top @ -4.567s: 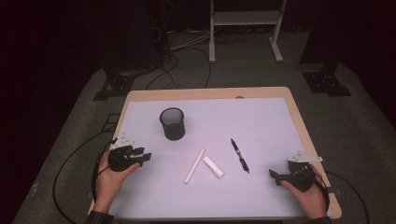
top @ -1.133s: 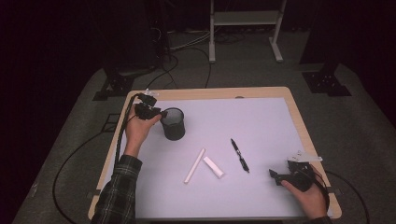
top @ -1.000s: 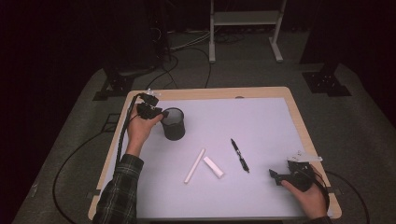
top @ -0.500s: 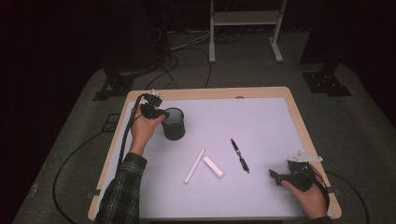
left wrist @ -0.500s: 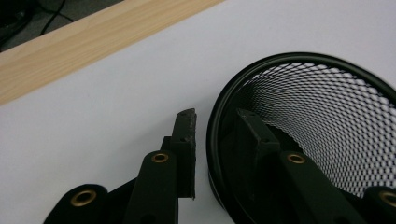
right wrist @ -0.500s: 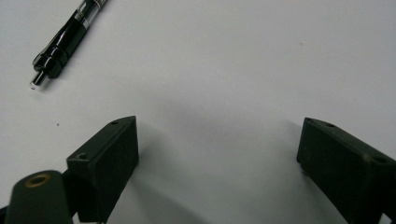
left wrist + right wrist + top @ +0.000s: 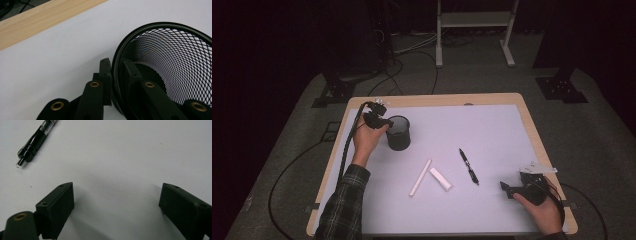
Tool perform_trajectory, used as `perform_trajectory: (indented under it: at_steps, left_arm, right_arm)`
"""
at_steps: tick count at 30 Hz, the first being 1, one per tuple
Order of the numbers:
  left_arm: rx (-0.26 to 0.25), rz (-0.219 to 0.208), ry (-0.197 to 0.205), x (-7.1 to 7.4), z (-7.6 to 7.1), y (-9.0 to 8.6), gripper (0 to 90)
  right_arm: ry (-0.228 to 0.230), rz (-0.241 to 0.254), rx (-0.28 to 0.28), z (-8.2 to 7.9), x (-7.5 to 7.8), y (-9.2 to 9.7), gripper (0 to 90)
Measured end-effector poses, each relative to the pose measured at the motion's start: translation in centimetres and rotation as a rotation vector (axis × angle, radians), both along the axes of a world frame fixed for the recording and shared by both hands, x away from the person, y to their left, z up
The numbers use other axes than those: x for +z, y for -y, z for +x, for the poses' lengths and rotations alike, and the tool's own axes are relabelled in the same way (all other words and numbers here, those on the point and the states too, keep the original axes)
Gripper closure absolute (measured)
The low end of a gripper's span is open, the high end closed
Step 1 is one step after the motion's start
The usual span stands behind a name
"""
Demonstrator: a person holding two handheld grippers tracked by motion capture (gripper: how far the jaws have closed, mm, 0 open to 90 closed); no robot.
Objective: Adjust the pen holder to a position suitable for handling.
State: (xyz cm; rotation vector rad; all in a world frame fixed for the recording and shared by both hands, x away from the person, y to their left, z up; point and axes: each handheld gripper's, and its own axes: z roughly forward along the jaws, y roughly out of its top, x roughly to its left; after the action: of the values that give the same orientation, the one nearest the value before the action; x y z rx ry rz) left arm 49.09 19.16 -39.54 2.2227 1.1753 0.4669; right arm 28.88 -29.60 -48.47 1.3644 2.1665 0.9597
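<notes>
One table (image 7: 522, 107), white top with a wood rim, on grey carpet in a dark room; cables and a white stand behind. One mesh cup (image 7: 398, 132) upright at the table's far left. Two grippers: left gripper (image 7: 115, 75) has just been closing, jaws now clamped on the cup's rim, one inside, one outside. Right gripper (image 7: 117, 202) rests at the near right, jaws spread, nothing between. One pen (image 7: 468, 166), two white sticks mid-table.
</notes>
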Motion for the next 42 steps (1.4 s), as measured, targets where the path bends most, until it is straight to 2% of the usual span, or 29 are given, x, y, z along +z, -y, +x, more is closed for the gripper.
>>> perform_trajectory:
  at_steps: [8, 11, 19, 33, 42]
  left_arm:
    - [-0.028, -0.056, 0.011, 0.3, -0.3, 0.1, 81.7]
    - [-0.032, -0.044, 0.024, 0.6, -0.5, 0.3, 81.7]
    - [-0.048, -0.06, 0.033, 1.5, -1.1, 0.2, 81.7]
    - [-0.08, -0.074, 0.023, 3.1, -2.9, 0.1, 81.7]
    - [-0.113, -0.078, 0.022, 3.4, -3.9, 0.5, 81.7]
  right_arm:
    - [-0.001, 0.0, 0.0, 0.0, 0.0, 0.0, 11.6]
    - [-0.001, 0.001, 0.0, 0.0, 0.0, 0.0, 11.6]
    - [-0.001, 0.0, 0.0, 0.0, 0.0, 0.0, 11.6]
    - [-0.001, 0.0, 0.0, 0.0, 0.0, 0.0, 11.6]
    - [-0.001, 0.0, -0.001, 0.0, 0.0, 0.0, 11.6]
